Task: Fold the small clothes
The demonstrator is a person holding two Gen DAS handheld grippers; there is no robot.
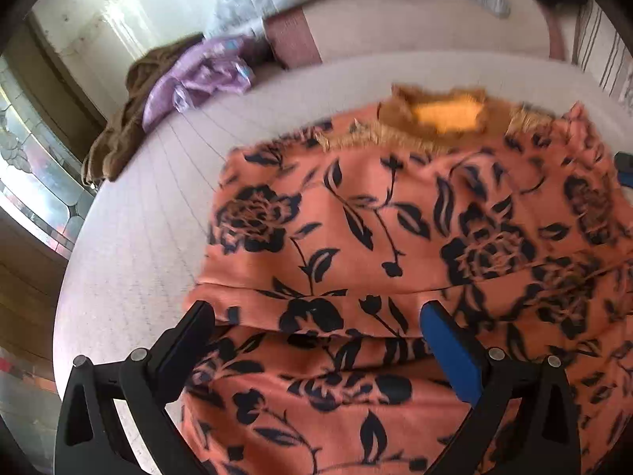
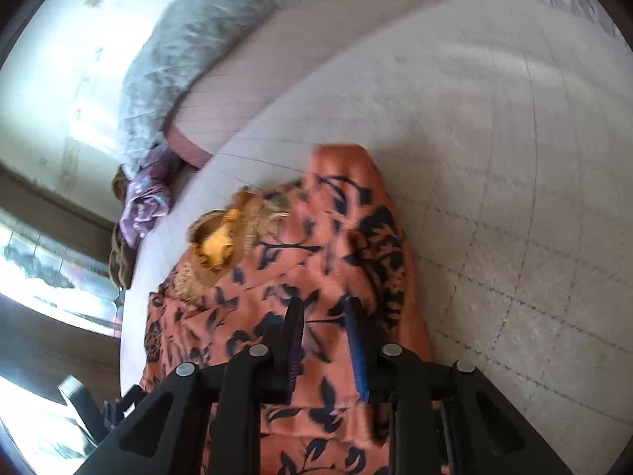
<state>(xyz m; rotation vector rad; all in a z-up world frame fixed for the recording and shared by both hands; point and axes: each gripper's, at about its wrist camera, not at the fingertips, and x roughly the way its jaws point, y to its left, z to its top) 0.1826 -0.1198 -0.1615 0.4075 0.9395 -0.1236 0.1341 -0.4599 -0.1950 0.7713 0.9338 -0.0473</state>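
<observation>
An orange garment (image 1: pixel 395 217) printed with black roses lies spread on a pale bed cover (image 1: pixel 138 237), its gold embroidered neckline (image 1: pixel 431 118) at the far side. My left gripper (image 1: pixel 316 316) is open, its jaws wide apart over a folded edge of the cloth near the front. In the right wrist view the same garment (image 2: pixel 277 277) is bunched up toward my right gripper (image 2: pixel 323 308), whose narrow jaws are shut on a pinch of its fabric. A blue tip of the right gripper (image 1: pixel 624 168) shows at the garment's right edge in the left wrist view.
A purple garment (image 1: pixel 198 75) and a brown one (image 1: pixel 118 130) lie piled at the bed's far left corner. A grey quilt (image 2: pixel 198 39) runs along the back. Bare bed cover (image 2: pixel 494 158) stretches to the right of the orange garment. A window is on the left.
</observation>
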